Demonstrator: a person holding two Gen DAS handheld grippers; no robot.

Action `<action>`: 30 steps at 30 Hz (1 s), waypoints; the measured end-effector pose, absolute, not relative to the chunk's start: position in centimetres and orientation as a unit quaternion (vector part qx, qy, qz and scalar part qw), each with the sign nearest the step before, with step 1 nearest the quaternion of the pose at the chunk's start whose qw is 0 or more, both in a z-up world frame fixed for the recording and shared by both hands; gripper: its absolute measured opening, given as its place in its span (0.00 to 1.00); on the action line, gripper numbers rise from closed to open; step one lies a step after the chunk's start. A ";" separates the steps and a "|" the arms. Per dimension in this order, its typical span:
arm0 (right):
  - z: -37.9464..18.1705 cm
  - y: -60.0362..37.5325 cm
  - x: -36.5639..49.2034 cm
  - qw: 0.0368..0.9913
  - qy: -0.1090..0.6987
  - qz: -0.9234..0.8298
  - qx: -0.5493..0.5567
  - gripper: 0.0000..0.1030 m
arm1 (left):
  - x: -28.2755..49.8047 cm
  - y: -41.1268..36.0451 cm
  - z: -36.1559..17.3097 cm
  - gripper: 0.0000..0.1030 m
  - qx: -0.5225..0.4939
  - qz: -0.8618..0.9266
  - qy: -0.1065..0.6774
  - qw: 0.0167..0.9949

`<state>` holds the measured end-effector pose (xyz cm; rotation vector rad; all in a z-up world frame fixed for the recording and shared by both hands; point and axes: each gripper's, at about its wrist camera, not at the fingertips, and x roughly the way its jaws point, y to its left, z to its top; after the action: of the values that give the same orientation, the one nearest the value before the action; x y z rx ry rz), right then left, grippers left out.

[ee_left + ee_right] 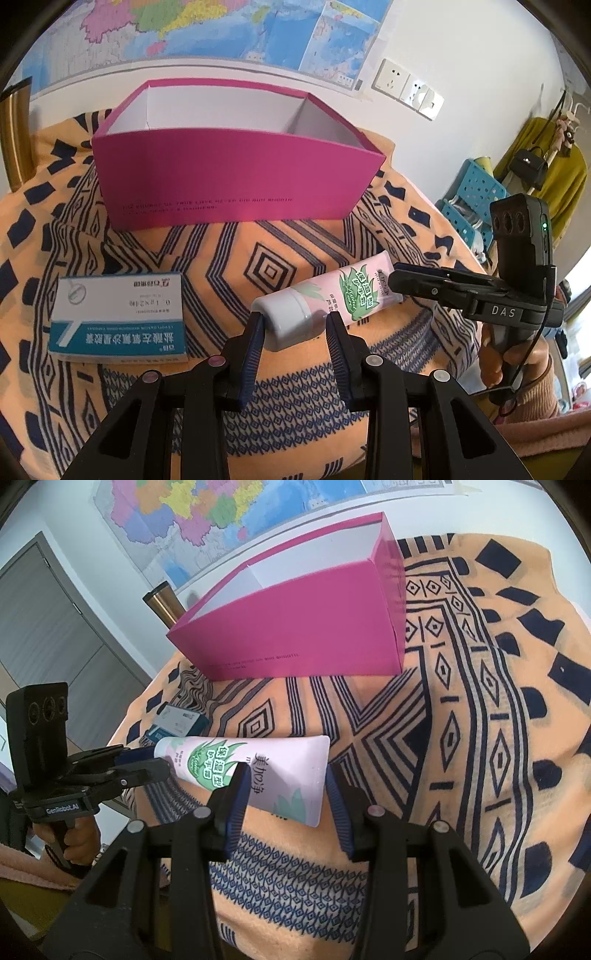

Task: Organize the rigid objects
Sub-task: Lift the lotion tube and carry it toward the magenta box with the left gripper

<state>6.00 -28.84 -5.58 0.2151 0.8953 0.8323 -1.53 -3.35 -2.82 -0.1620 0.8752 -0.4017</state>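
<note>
Because both grippers straddle the hand-cream tube [325, 295] (lying in front of the pink box [236, 177]), left gripper [295, 325] and right gripper [282, 779] spread and unclosed, uneven squeezes could roll it away.

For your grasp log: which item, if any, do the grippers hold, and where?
Neither clearly holds anything. Both stand open around the tube: left gripper at its cap, right gripper at its flat end.

Two close, opposed wrist views sharing tube [328, 295] and pink box [295, 627].
</note>
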 end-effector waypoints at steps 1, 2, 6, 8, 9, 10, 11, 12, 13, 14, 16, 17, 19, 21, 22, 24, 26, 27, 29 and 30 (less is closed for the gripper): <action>-5.5 -28.9 6.0 0.814 0.418 0.390 0.101 0.44 | -1.5 -3.3 -2.6 0.33 -0.077 -0.193 0.418 0.884; -5.4 -28.9 6.1 0.815 0.416 0.391 0.101 0.44 | -1.4 -3.4 -2.6 0.33 -0.077 -0.193 0.417 0.885; -4.8 -28.8 6.1 0.818 0.409 0.391 0.101 0.44 | -1.2 -3.4 -2.0 0.33 -0.075 -0.192 0.409 0.889; -4.4 -28.8 6.2 0.820 0.406 0.392 0.100 0.44 | -1.1 -3.4 -1.7 0.33 -0.075 -0.191 0.404 0.891; -4.3 -28.8 6.3 0.821 0.404 0.392 0.100 0.44 | -1.1 -3.4 -1.6 0.33 -0.075 -0.190 0.402 0.892; -4.1 -28.7 6.4 0.822 0.401 0.392 0.099 0.44 | -1.1 -3.4 -1.4 0.33 -0.074 -0.189 0.399 0.894; -3.9 -28.8 6.5 0.823 0.399 0.393 0.098 0.44 | -1.0 -3.5 -1.3 0.33 -0.074 -0.189 0.397 0.895; -3.8 -28.7 6.5 0.823 0.397 0.393 0.097 0.44 | -0.9 -3.5 -1.1 0.33 -0.073 -0.189 0.395 0.896; -3.6 -28.7 6.6 0.825 0.395 0.393 0.097 0.44 | -0.9 -3.5 -0.9 0.33 -0.072 -0.188 0.392 0.897; -3.4 -28.8 6.7 0.826 0.392 0.394 0.096 0.44 | -0.7 -3.5 -0.8 0.33 -0.072 -0.189 0.390 0.898; -3.0 -28.8 6.9 0.828 0.388 0.394 0.096 0.44 | -0.5 -3.4 -0.6 0.33 -0.071 -0.189 0.386 0.900; -2.8 -28.8 7.0 0.829 0.386 0.394 0.095 0.44 | -0.4 -3.4 -0.4 0.33 -0.071 -0.188 0.384 0.901; -2.6 -28.8 7.1 0.831 0.382 0.394 0.092 0.44 | -0.1 -3.5 -0.2 0.33 -0.069 -0.186 0.381 0.903; -2.2 -28.7 7.3 0.833 0.378 0.395 0.090 0.44 | 0.1 -3.5 0.1 0.33 -0.066 -0.185 0.378 0.905; -2.0 -28.7 7.4 0.834 0.375 0.394 0.090 0.44 | 0.2 -3.5 0.2 0.33 -0.066 -0.184 0.377 0.905; -1.7 -28.7 7.6 0.836 0.372 0.394 0.088 0.44 | 0.5 -3.5 0.5 0.33 -0.065 -0.183 0.374 0.907; -1.4 -28.6 7.8 0.838 0.368 0.393 0.087 0.44 | 0.7 -3.4 0.8 0.33 -0.064 -0.182 0.370 0.909; -1.2 -28.6 7.9 0.839 0.366 0.394 0.086 0.44 | 0.8 -3.4 1.0 0.33 -0.064 -0.181 0.369 0.909; -0.9 -28.6 8.0 0.840 0.362 0.395 0.086 0.44 | 1.0 -3.4 1.3 0.33 -0.062 -0.180 0.364 0.912; -0.7 -28.5 8.1 0.841 0.360 0.395 0.085 0.44 | 1.2 -3.4 1.5 0.33 -0.061 -0.180 0.362 0.913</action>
<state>8.14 -28.54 -0.69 0.1799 0.7609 0.8340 1.15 -3.38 1.47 -0.1253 0.7463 -0.3706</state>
